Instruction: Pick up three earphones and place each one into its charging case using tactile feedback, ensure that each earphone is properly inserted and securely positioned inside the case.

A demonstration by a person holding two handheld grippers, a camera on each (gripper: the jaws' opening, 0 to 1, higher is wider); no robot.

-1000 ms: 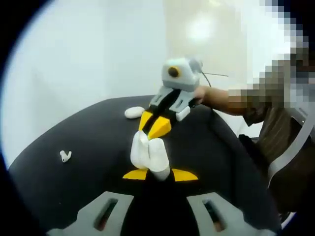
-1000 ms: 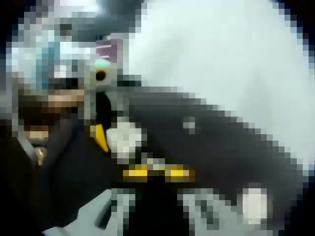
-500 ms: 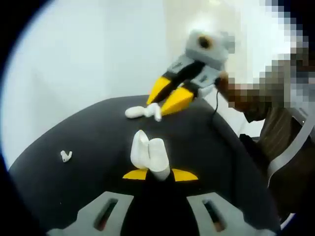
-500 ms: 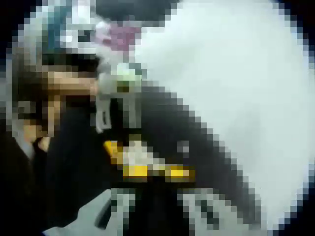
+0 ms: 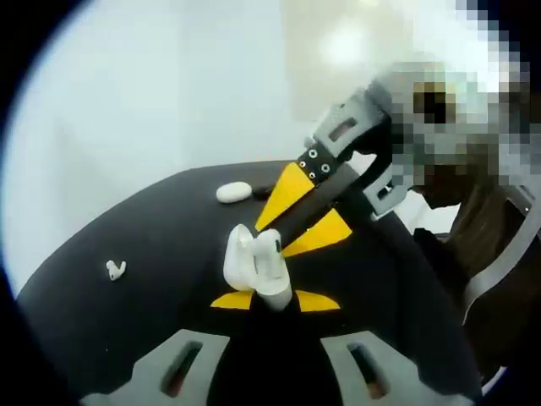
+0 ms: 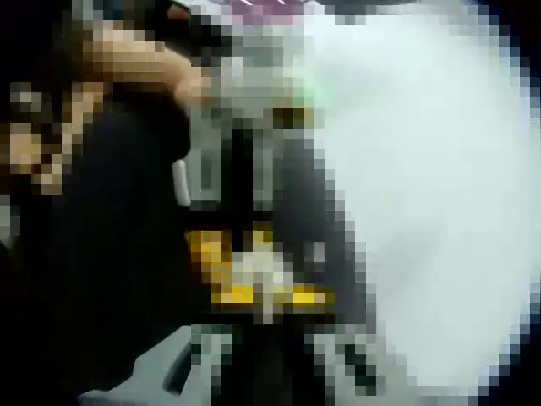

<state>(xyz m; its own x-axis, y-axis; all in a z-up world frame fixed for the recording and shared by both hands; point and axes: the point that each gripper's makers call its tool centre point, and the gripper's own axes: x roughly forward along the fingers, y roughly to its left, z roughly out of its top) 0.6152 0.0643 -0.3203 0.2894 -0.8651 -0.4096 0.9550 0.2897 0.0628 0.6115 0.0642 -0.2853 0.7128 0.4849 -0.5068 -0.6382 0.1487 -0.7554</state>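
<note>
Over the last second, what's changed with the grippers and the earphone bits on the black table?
The right gripper lifted off the open charging case, reached to the far edge where a white earphone showed at its tips, and has come back to the case. Whether it carries that earphone now is unclear. The left gripper stays shut on the case; the closed case and loose earphone haven't moved.

— Left gripper point(image 5: 275, 300), what's it doing?
— Jaws closed tight, yellow pads pinching from both sides.
— And the right gripper point(image 5: 279, 245)?
— Slanting down from the upper right, yellow fingers point(image 5: 287, 190) angled toward the left's tips, nearly touching; its jaw gap isn't readable.
</note>
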